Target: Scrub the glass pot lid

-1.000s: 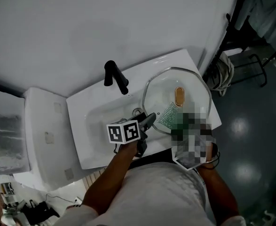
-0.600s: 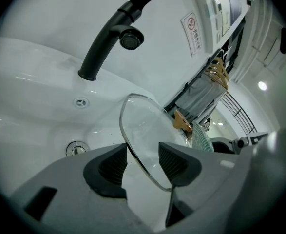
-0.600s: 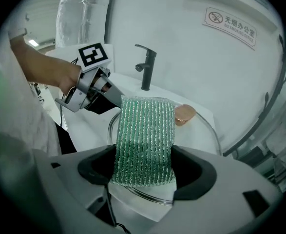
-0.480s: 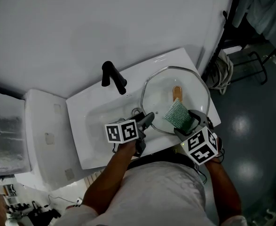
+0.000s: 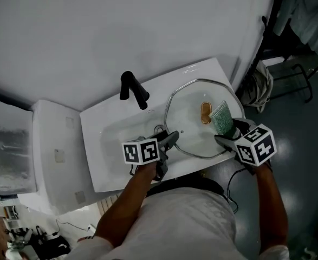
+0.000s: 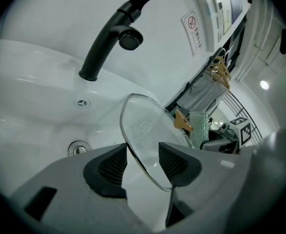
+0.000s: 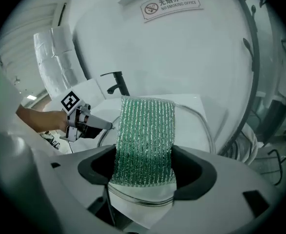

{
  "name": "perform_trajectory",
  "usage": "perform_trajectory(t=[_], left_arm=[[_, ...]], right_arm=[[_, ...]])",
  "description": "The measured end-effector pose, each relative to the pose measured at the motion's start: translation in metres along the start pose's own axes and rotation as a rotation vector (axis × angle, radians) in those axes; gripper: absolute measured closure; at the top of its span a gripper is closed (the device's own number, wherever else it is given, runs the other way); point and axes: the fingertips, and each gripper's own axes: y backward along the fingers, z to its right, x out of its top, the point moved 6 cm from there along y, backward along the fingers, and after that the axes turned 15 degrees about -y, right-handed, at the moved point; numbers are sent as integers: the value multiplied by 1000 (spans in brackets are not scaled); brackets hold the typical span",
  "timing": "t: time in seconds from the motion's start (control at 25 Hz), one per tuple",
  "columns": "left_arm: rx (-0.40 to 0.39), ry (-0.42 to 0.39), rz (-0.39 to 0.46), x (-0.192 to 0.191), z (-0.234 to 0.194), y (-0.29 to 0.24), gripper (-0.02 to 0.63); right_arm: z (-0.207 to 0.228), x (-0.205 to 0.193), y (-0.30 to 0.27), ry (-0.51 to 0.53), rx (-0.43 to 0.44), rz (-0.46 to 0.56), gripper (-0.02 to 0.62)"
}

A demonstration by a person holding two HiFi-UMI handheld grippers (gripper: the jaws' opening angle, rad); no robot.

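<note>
Glass pot lid (image 5: 194, 131) tilted over sink (image 5: 107, 145) right half. Left tongs (image 5: 173, 137) clamped on its rim, sink front-middle. Right tongs (image 5: 229, 130) pinching green scrub pad (image 5: 221, 116) at sink's right end. Lid face lies just left of pad, so looks like right hand's job.

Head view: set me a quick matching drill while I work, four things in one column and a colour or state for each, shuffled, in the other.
Things:
1. glass pot lid
2. scrub pad
3. faucet
4. sink

Colour or state:
A. black, at the back edge of the basin
B. white
C. green, clamped in the fingers of the right gripper
D. clear, its rim between the fingers of the left gripper

Pairs: 1-D, 2-C, 3-A, 4-B.
</note>
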Motion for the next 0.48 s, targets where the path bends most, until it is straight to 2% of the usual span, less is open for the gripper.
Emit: perform_trajectory(t=[0.24, 0.48], left_arm=[[5, -4, -20, 2, 0, 0, 391], [10, -21, -37, 3, 0, 0, 390]], right_arm=[[17, 8, 0, -59, 21, -50, 248], [26, 12, 0, -84, 29, -53, 247]])
